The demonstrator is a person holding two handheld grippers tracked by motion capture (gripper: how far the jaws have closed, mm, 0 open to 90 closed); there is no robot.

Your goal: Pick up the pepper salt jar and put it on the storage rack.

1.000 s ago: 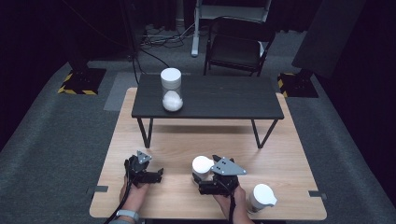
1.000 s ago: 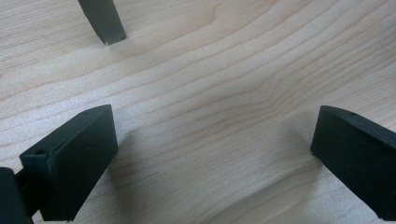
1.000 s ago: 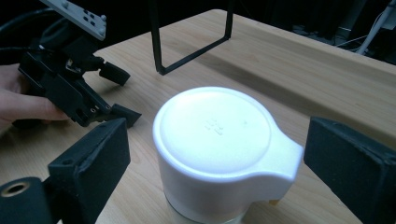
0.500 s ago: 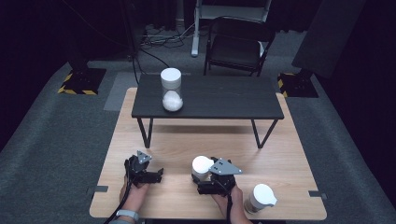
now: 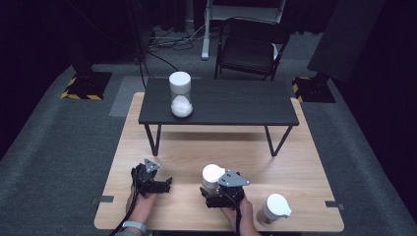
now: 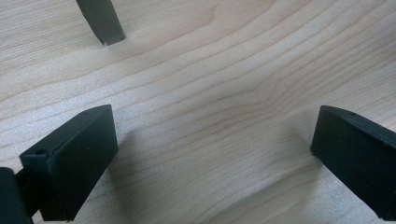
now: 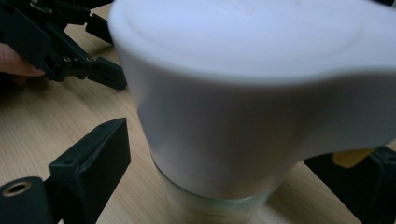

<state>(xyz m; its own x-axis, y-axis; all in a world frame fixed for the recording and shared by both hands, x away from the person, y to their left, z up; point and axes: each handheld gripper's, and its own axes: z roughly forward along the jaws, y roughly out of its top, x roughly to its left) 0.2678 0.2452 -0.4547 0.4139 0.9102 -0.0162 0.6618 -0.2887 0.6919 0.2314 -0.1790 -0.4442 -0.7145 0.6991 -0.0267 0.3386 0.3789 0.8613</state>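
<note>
Table point(image 5: 305, 172) pale wood, matt, fine grain. Jar point(image 7: 219, 200) clear glass, smooth matt white plastic lid point(image 7: 252, 70). Gripper jaws matt black plastic. Floor point(image 5: 59, 147) rough grey carpet.

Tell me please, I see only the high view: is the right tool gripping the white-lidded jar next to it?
Observer: Not yet. In the right gripper view the jar stands between the jaws of the right tool, but the one jaw I can see well is apart from the glass.
Operator: And the left tool, is something inside it?
Observer: No. In the left gripper view the left tool is wide open, with just the bare wooden table between its jaws.
Operator: Is anything close in front of it?
Observer: Yes, the foot of a dark leg stands on the wood ahead of one jaw.
</note>
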